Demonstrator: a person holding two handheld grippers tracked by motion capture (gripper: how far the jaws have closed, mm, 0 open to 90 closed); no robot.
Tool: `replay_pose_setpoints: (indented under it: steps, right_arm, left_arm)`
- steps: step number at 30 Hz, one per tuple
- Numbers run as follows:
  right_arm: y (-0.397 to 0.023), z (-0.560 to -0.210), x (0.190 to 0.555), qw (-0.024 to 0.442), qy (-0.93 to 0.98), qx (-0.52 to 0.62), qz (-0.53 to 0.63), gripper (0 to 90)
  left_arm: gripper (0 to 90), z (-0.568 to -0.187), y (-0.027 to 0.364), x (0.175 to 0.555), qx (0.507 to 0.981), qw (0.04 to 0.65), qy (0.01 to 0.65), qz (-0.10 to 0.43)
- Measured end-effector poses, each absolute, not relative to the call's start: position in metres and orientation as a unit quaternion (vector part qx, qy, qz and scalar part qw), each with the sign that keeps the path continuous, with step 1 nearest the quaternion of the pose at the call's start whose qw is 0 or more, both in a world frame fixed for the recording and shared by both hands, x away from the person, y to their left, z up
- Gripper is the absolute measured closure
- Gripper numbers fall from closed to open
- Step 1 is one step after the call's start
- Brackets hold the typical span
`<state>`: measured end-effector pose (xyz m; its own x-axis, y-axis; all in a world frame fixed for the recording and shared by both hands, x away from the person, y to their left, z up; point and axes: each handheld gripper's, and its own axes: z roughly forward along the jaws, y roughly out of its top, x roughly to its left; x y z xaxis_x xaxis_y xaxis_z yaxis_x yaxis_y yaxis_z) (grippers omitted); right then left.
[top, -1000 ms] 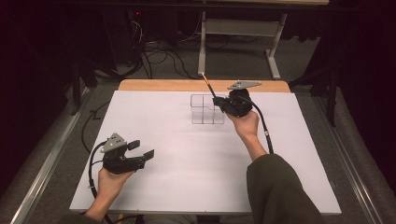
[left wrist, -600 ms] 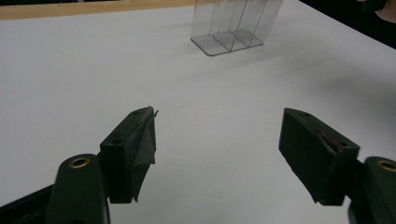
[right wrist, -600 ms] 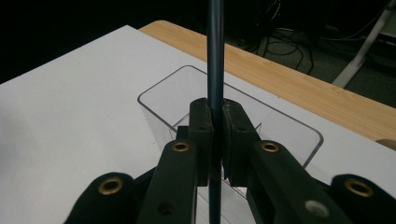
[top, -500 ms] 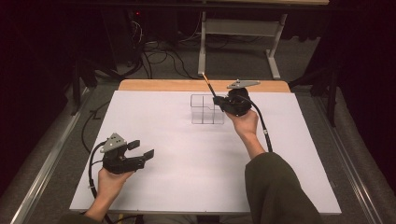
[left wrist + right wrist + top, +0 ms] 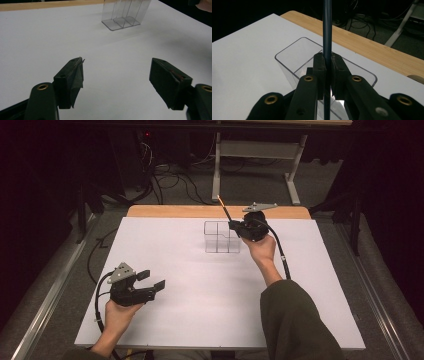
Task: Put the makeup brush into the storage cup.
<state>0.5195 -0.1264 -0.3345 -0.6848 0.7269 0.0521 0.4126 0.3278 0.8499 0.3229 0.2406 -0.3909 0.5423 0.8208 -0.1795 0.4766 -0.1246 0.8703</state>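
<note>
A clear plastic organizer (image 5: 221, 237) with several compartments stands on the white table top (image 5: 200, 315) toward the back middle. My right gripper (image 5: 234, 226) hovers at its right rim, shut on a thin dark pencil (image 5: 223, 209) with an orange tip that slants up and to the left. In the right gripper view the pencil (image 5: 327, 30) runs straight up between the closed pads, over the organizer (image 5: 294, 65). My left gripper (image 5: 151, 279) rests low at the front left, open, nothing between its fingers (image 5: 72, 77). The organizer (image 5: 125, 15) stands far ahead of it.
A wooden strip (image 5: 190, 211) runs along the table's far edge. Behind it are a white metal frame (image 5: 250, 155) and cables (image 5: 170, 180) on the dark floor. A metal rail (image 5: 45, 295) flanks the table's left side.
</note>
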Motion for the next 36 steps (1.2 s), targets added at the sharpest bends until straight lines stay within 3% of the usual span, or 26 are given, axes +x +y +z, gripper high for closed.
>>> replay_pose_setpoints:
  steps: [36]
  right_arm:
    - [-0.115, -0.357, 0.536, 0.193, 0.803, 0.359, 0.434, 85.4]
  left_arm:
    - [27.6, -0.390, 0.239, 0.322, 0.730, 0.494, 0.439, 0.174]
